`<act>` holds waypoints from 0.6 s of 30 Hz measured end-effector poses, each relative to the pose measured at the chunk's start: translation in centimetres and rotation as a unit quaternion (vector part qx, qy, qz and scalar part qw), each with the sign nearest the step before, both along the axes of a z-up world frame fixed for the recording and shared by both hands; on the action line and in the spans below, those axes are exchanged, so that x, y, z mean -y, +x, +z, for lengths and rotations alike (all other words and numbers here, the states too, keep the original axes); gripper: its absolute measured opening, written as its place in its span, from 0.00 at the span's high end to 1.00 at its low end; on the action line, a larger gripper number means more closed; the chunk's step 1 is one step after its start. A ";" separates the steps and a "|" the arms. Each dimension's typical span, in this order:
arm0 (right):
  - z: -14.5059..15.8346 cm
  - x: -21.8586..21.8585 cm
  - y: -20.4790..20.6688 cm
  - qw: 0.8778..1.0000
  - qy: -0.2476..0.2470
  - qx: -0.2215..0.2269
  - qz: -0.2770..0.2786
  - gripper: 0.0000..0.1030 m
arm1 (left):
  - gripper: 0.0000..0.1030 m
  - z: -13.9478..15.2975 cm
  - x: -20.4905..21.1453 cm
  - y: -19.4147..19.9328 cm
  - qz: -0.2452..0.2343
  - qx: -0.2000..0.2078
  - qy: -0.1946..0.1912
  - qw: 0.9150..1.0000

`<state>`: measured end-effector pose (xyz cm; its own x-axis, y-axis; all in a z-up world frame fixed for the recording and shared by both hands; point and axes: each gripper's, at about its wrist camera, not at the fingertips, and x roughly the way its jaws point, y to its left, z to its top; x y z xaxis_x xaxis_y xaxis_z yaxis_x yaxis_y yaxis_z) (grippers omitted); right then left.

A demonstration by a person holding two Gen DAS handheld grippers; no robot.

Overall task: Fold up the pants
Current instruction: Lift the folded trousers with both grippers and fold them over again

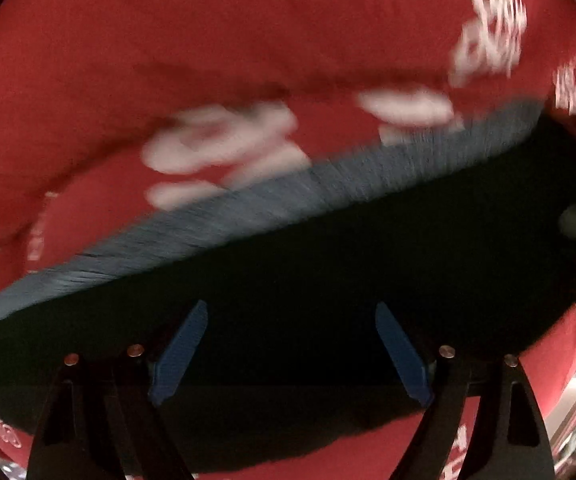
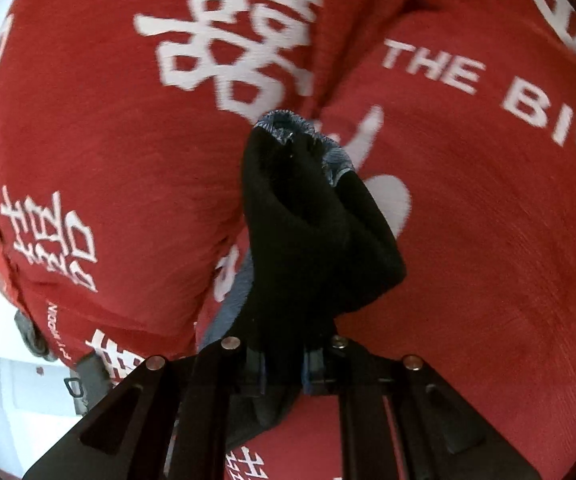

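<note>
Item: pants point(image 1: 328, 264), black fabric with a grey-blue ribbed band point(image 1: 247, 208) along one edge. They lie spread on a red cloth point(image 1: 167, 40) printed with white characters and lettering; whether a counter or a bed lies beneath the cloth cannot be told.

Left gripper point(image 1: 292, 352): jaws stand wide, blue pads point(image 1: 179, 356) well apart. Nothing is pressed between them. The black fabric lies flat directly ahead of and under the jaws, the ribbed band beyond the tips. The view is blurred.

Right gripper point(image 2: 283, 364): jaws are drawn narrow and clamped on a bunched fold of the black fabric. The gathered cloth rises from between the jaws and runs ahead of them, the grey-blue band point(image 2: 308, 136) showing at its far end. To the left of the jaws a pale floor and a dark fitting point(image 2: 31, 332) are seen past the cloth's edge.

Step in hand, as judged: a grasp for a fold is secured on one side only; the second side is not yet taken.

Next move, as judged: the open jaws are to be brought onto a matching edge of the fabric and closed, so that both holds can be carried together. An uneven lift by one side alone risks a skewed fold.
</note>
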<state>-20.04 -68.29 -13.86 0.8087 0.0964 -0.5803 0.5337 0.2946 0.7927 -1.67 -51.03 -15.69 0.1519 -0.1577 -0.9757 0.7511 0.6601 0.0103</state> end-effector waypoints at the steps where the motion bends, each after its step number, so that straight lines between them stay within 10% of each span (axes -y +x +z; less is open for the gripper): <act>1: 0.4 -0.2 0.2 1.000 -0.004 0.000 0.003 0.87 | 0.14 -1.1 0.4 -0.4 -0.001 0.007 0.010 1.000; 10: 6.2 -4.2 3.2 0.990 -0.118 -0.046 0.056 0.88 | 0.12 2.0 -4.7 2.5 0.022 -0.003 -0.039 0.999; 18: 11.6 -14.9 9.2 0.940 -0.287 -0.118 0.141 0.87 | 0.12 4.8 -16.9 7.1 0.064 0.019 -0.050 0.996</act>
